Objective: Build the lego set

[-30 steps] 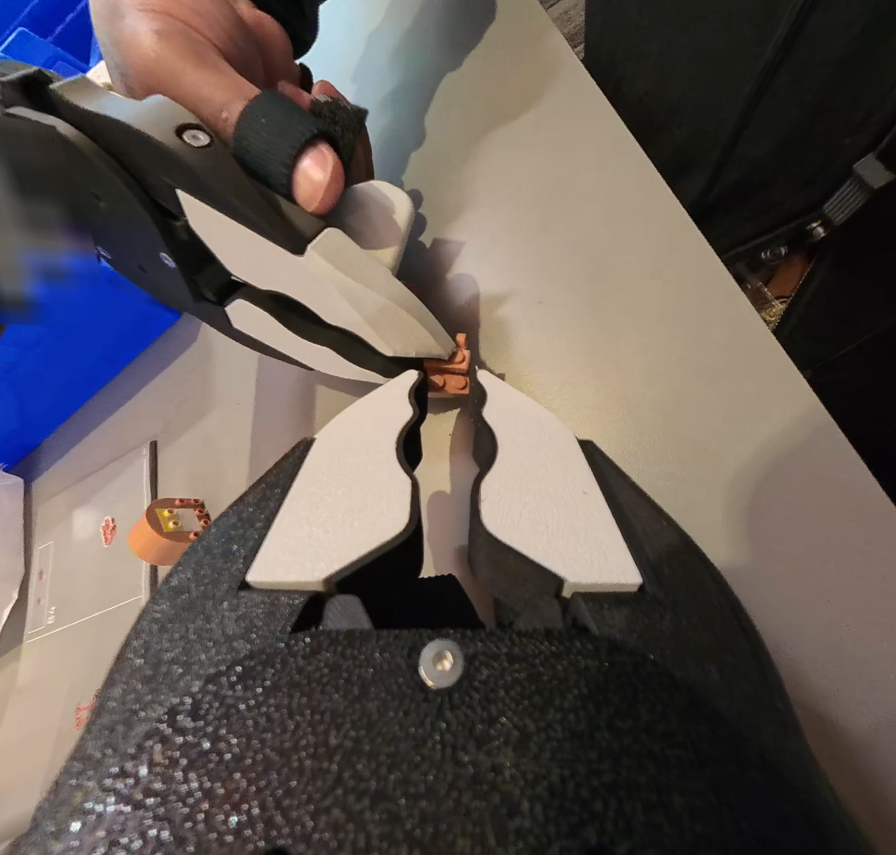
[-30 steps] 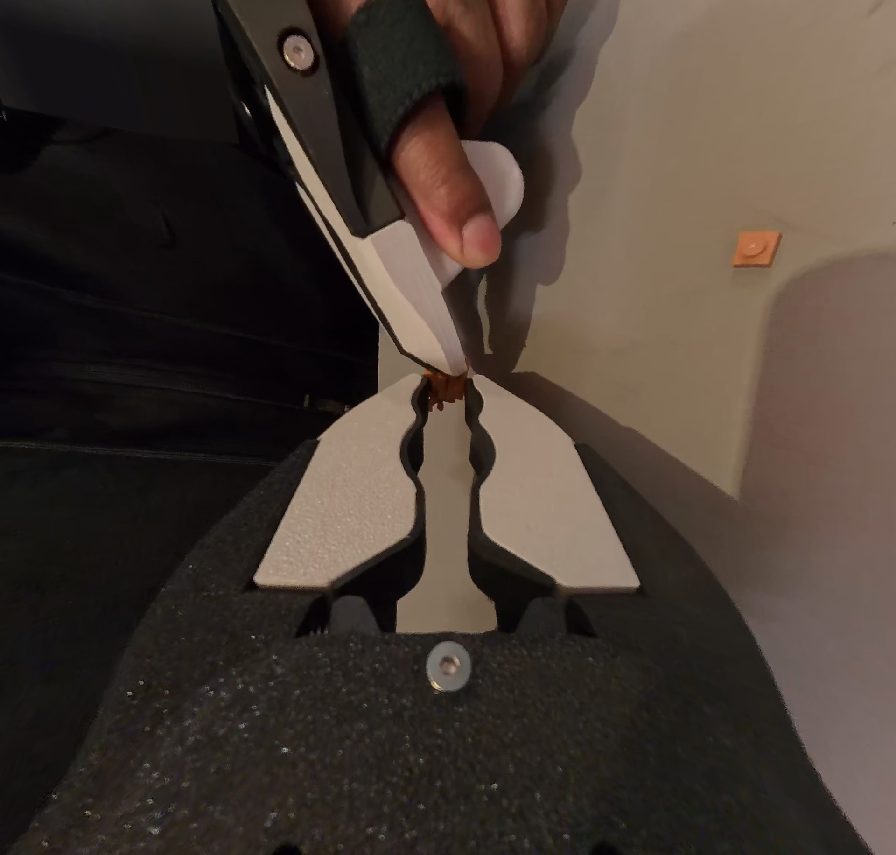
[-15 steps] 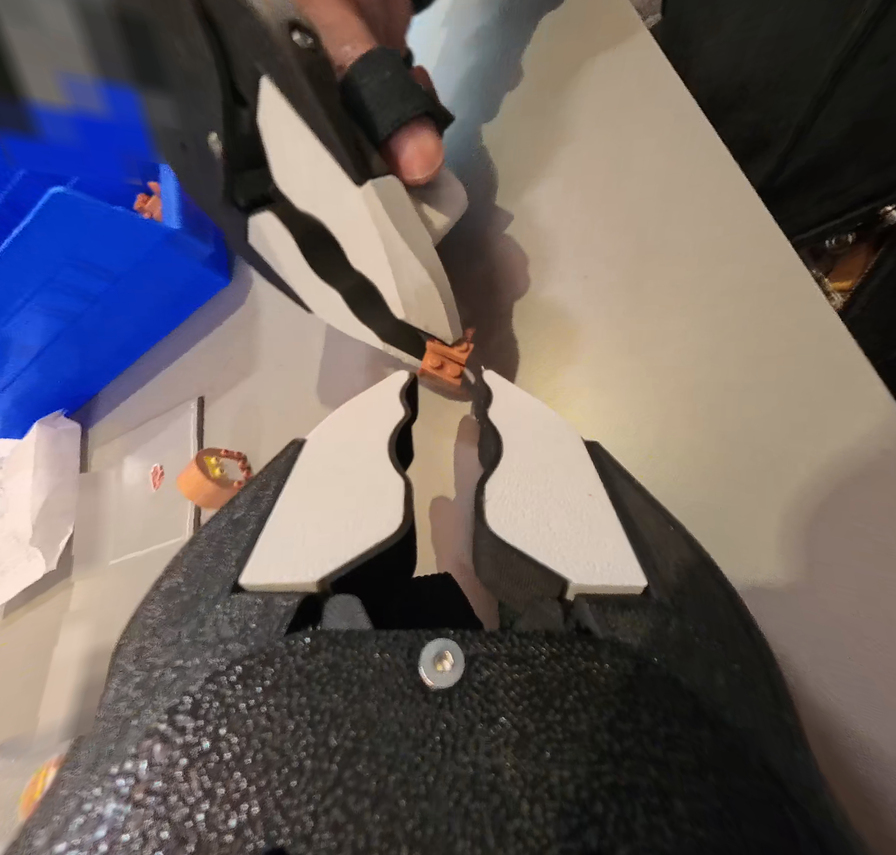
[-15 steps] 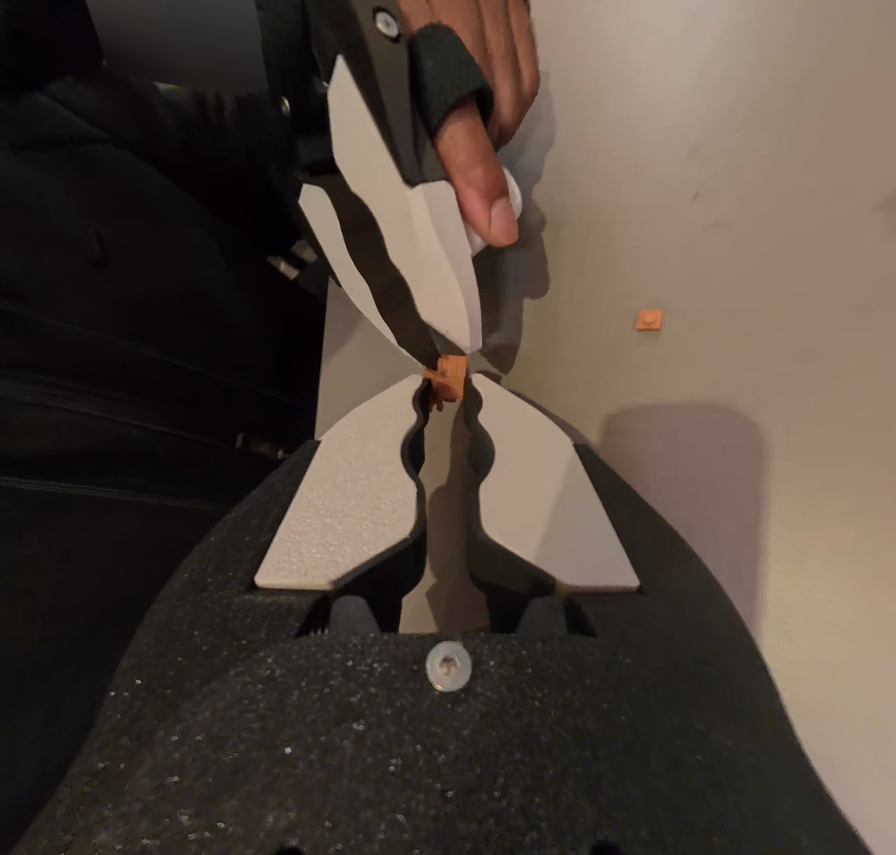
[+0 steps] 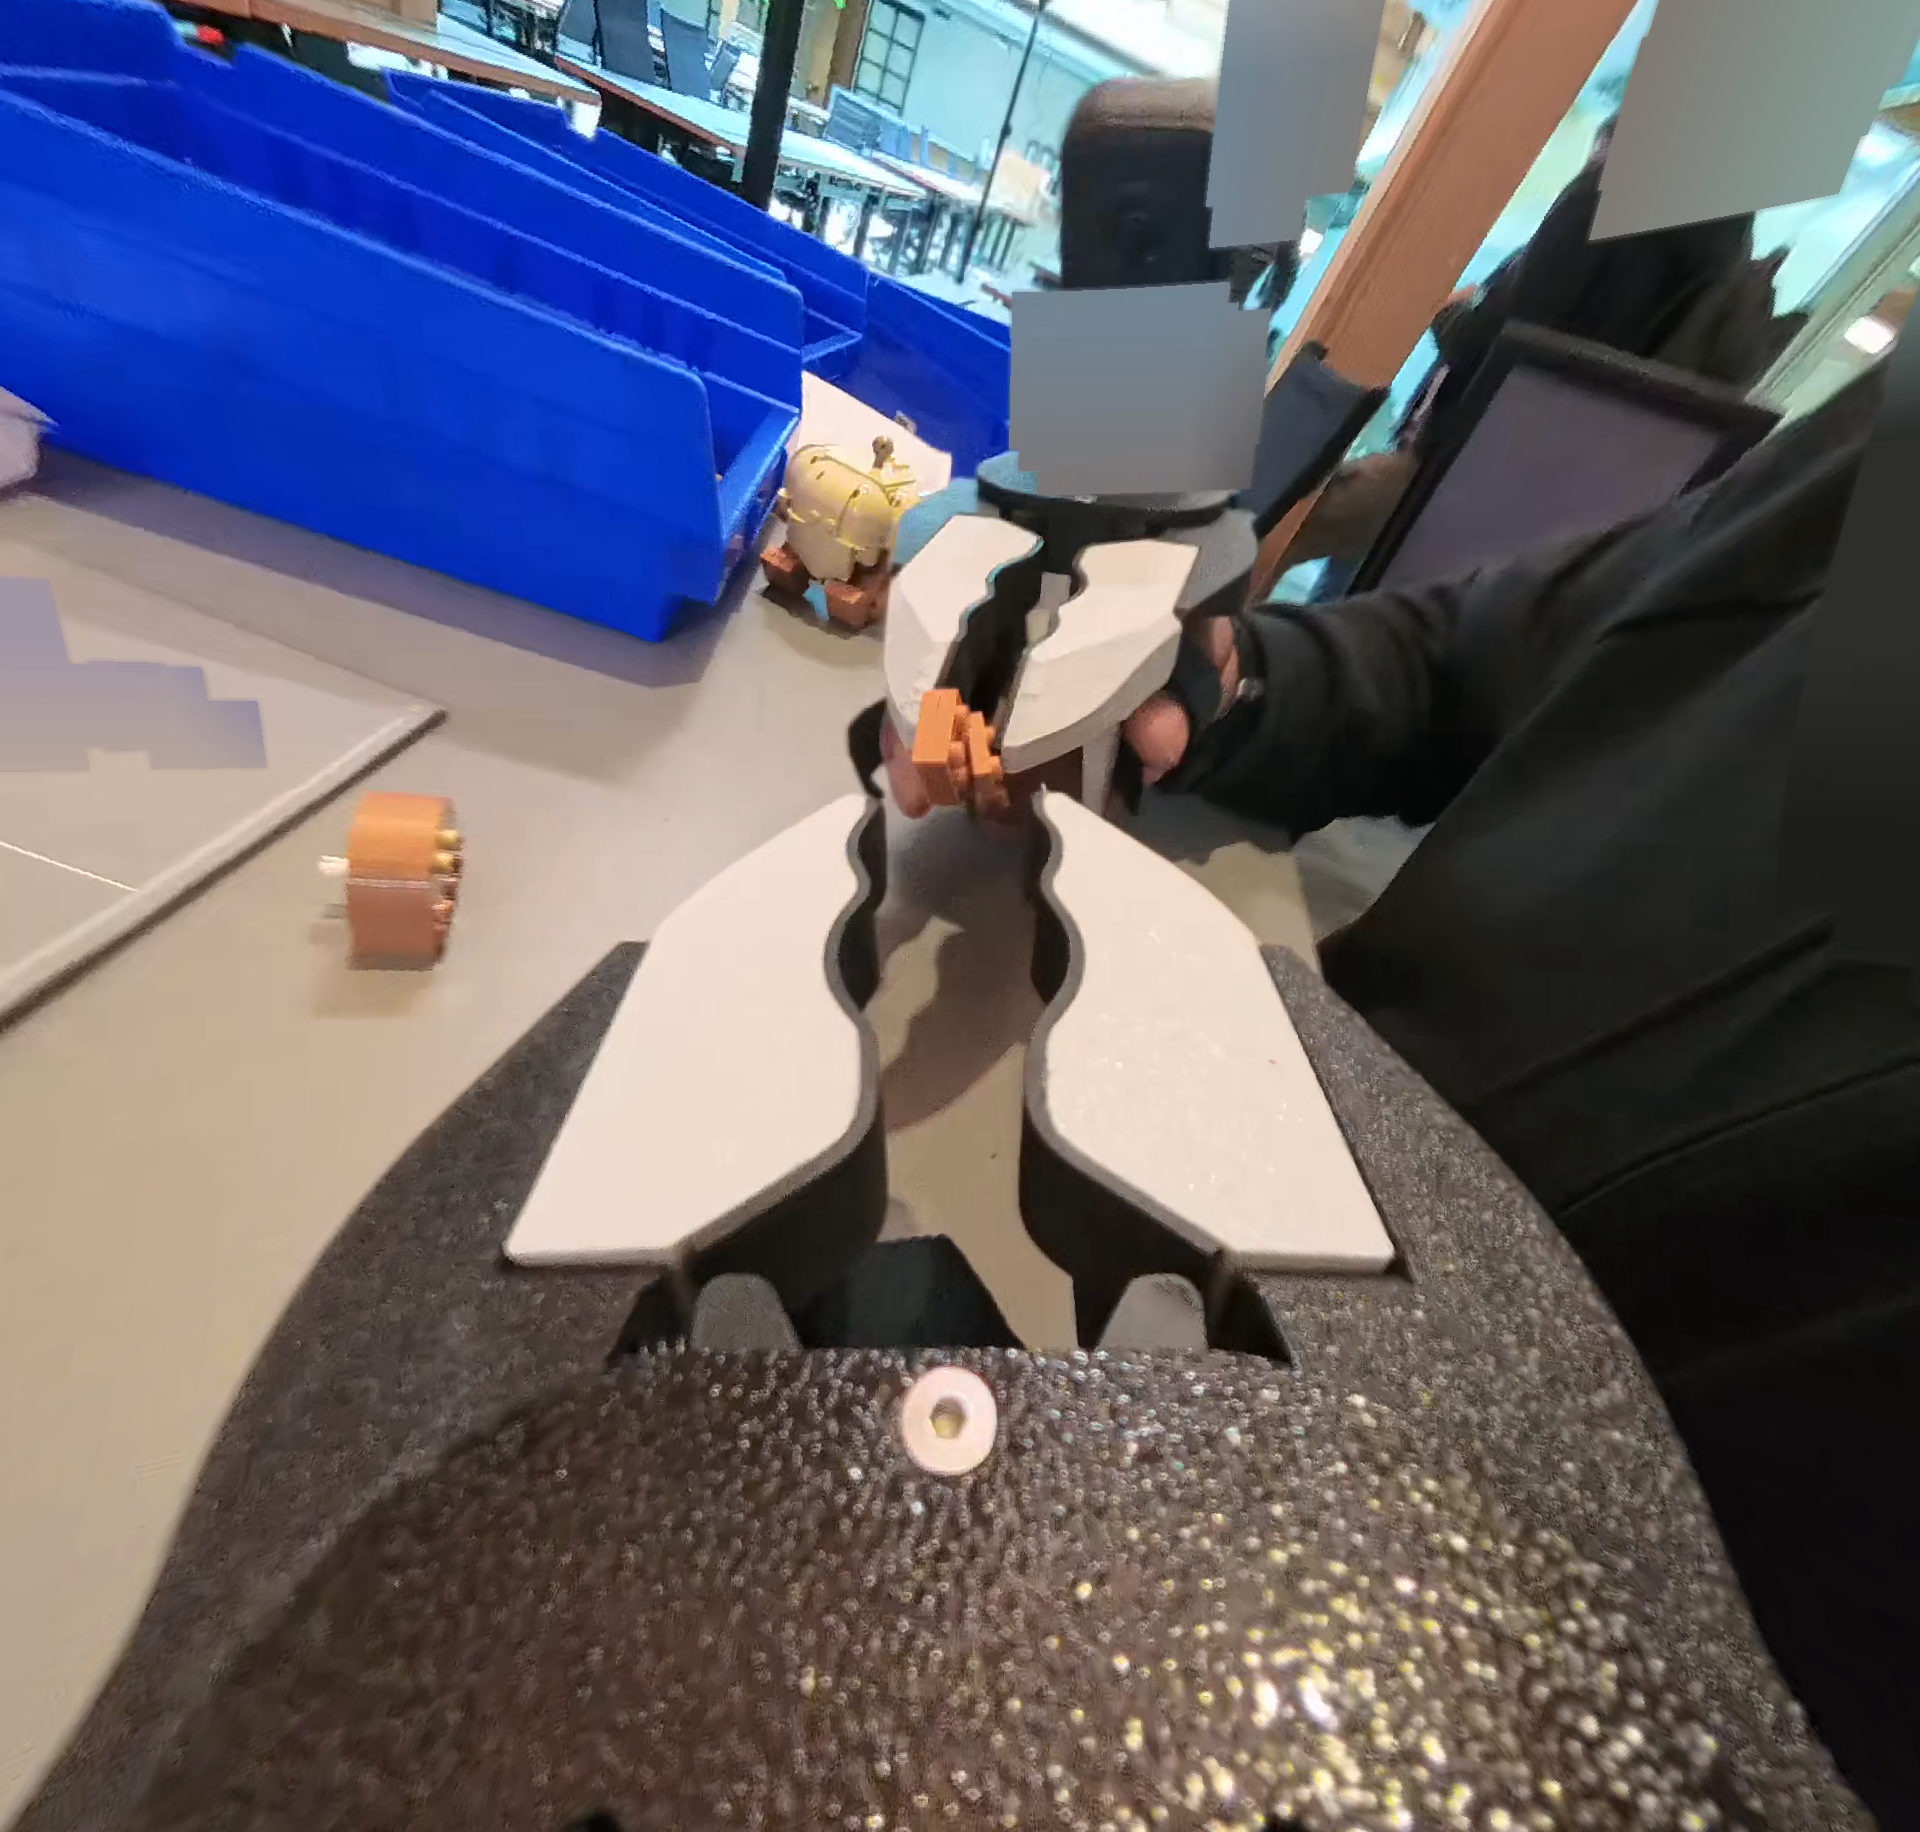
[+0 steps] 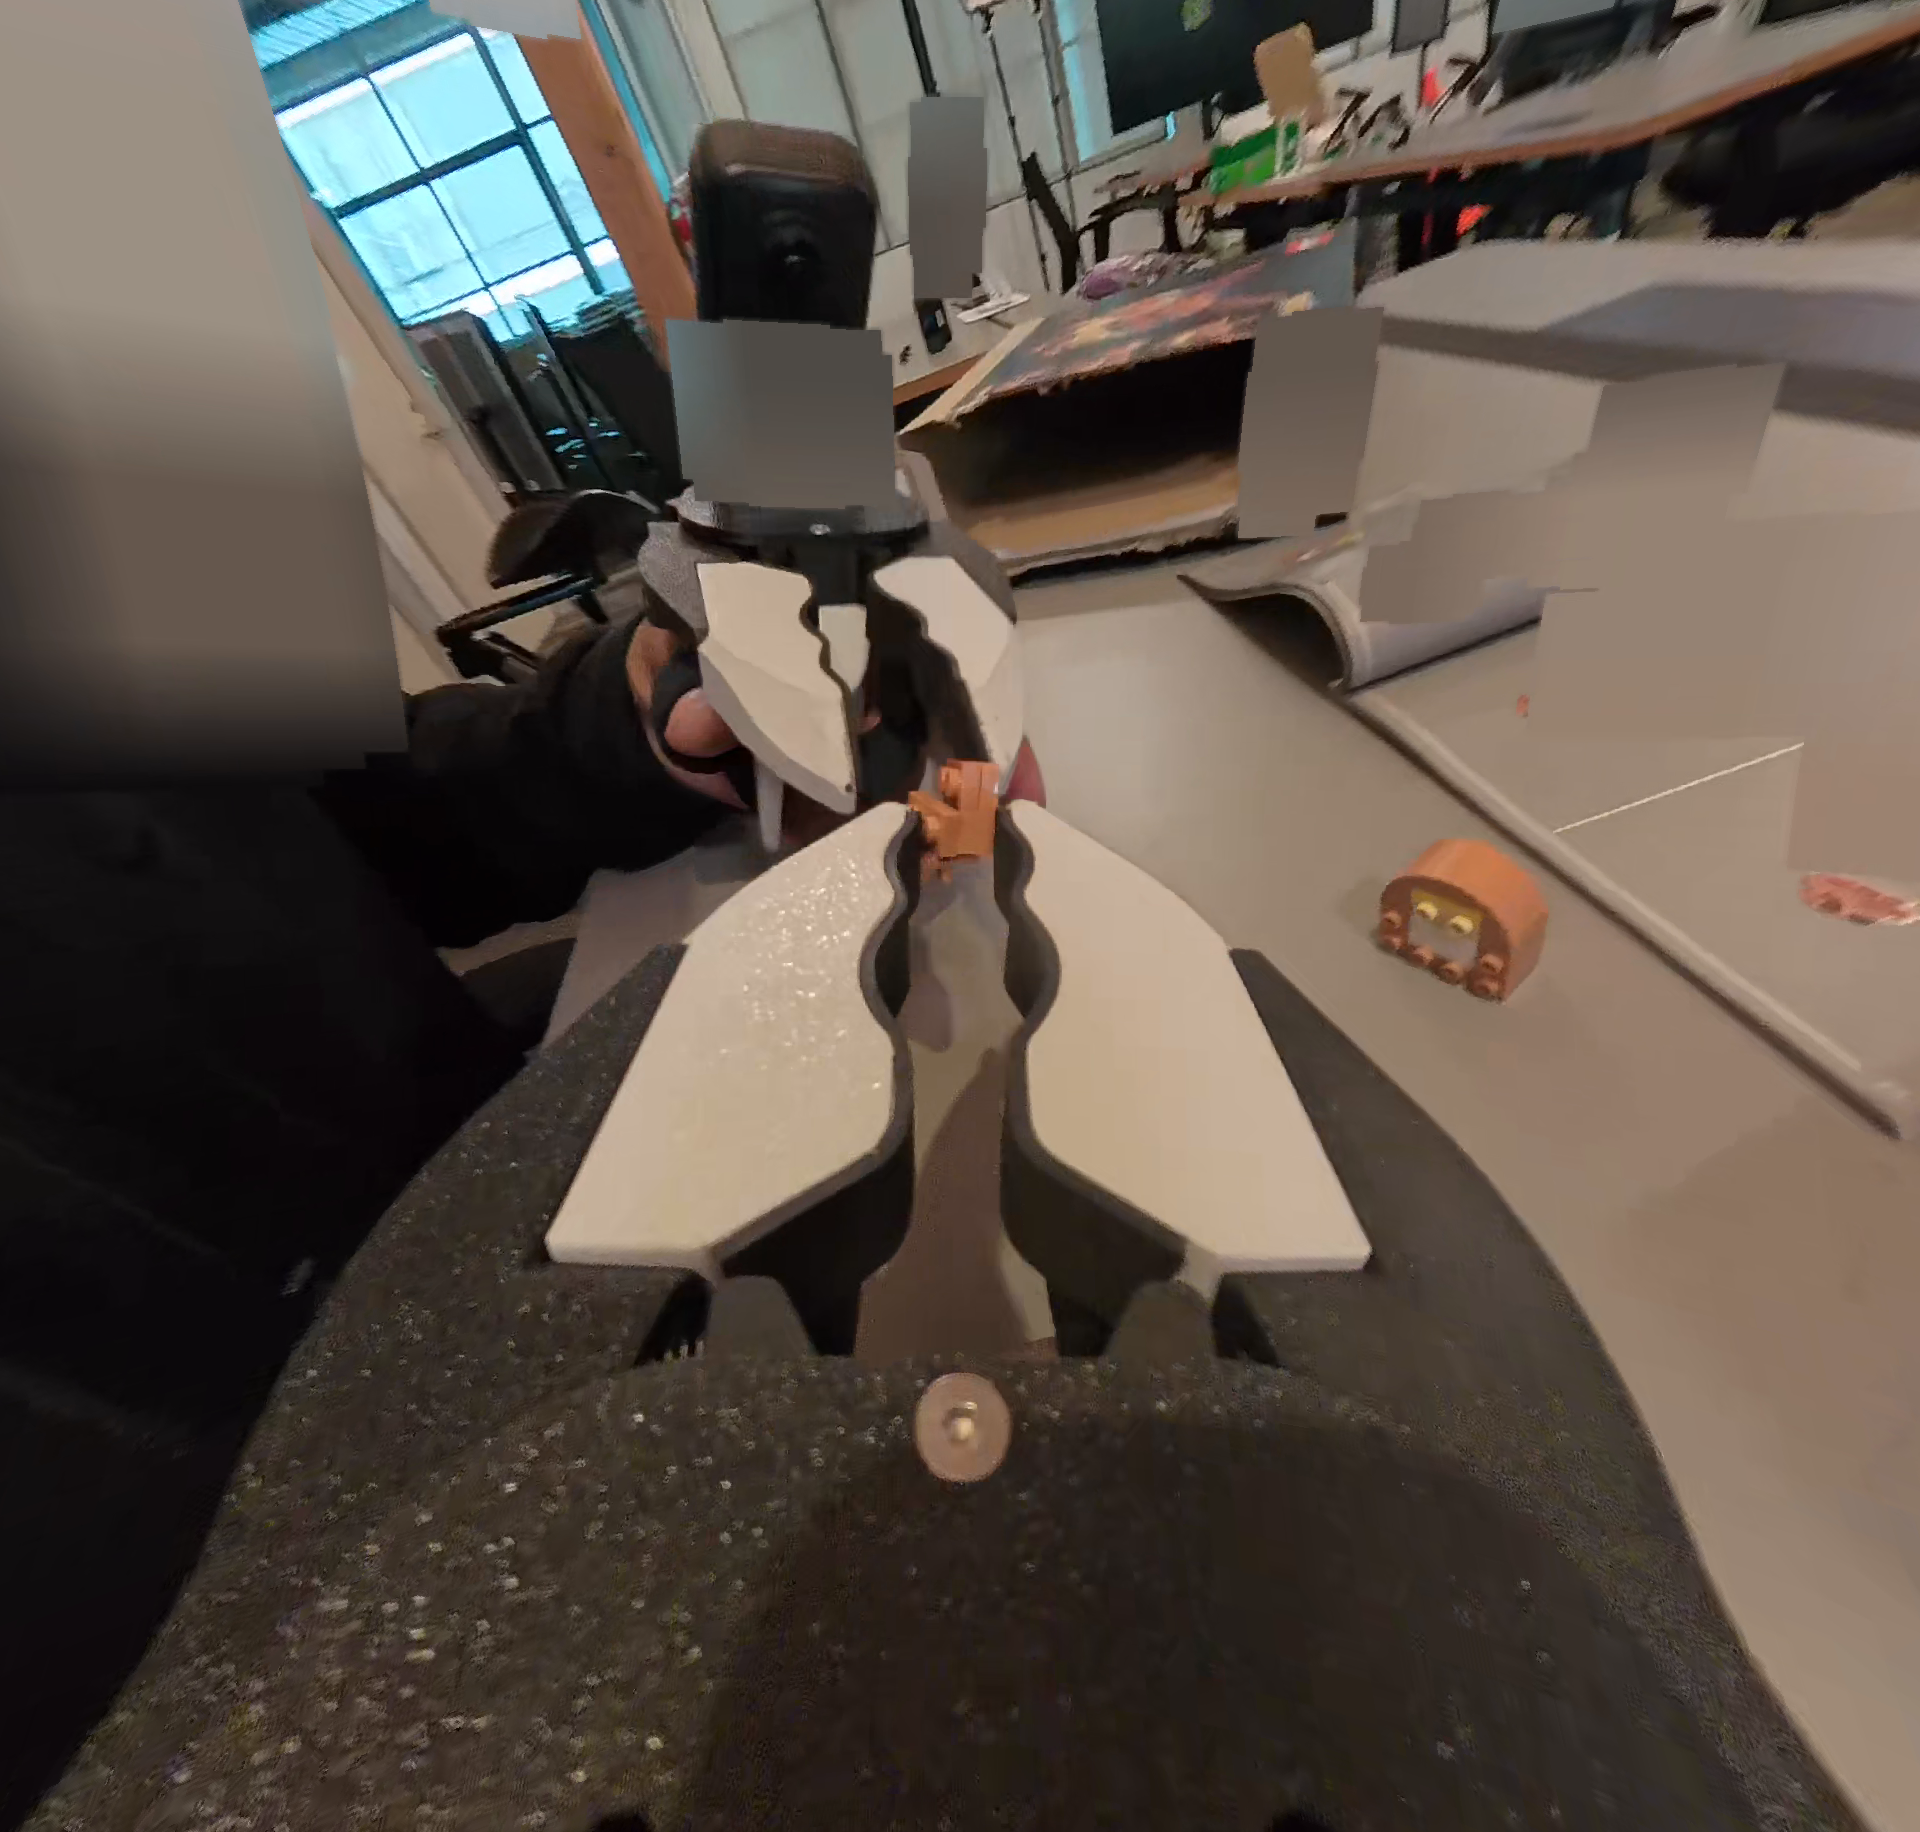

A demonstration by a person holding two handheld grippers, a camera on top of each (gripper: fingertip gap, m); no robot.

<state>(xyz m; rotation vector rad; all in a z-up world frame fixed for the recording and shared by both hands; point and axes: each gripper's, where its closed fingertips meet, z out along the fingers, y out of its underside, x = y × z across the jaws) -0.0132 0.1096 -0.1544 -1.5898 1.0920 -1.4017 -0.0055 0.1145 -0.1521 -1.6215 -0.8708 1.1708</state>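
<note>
My right gripper (image 6: 956,818) is shut on a small orange brick piece (image 6: 961,811), a few little plates stuck together, held above the grey table (image 6: 1247,795). The left wrist view shows the same piece (image 5: 954,748) pinched at the right gripper's (image 5: 961,738) tips. My left gripper (image 5: 951,808) faces it tip to tip, just short of the piece. Its jaws stand apart and its pads do not press on anything. The right wrist view shows the left gripper (image 6: 920,774) with its fingers spread next to the piece.
A round brown brick assembly (image 5: 400,878) (image 6: 1465,920) lies on the table beside a grey mat (image 5: 156,826). Blue bins (image 5: 416,328) and a cream figure with brown feet (image 5: 842,525) stand behind. An open booklet (image 6: 1403,608) and a cardboard box (image 6: 1091,432) lie farther off. The tips of both grippers are at nearly the same place. From either gripper's tips it is about 25 cm to the cream figure with brown feet (image 5: 842,525).
A second ago both grippers pinched the orange piece. My left jaws have opened and let it go; the right keeps it. Both cameras have tilted up from the tabletop.
</note>
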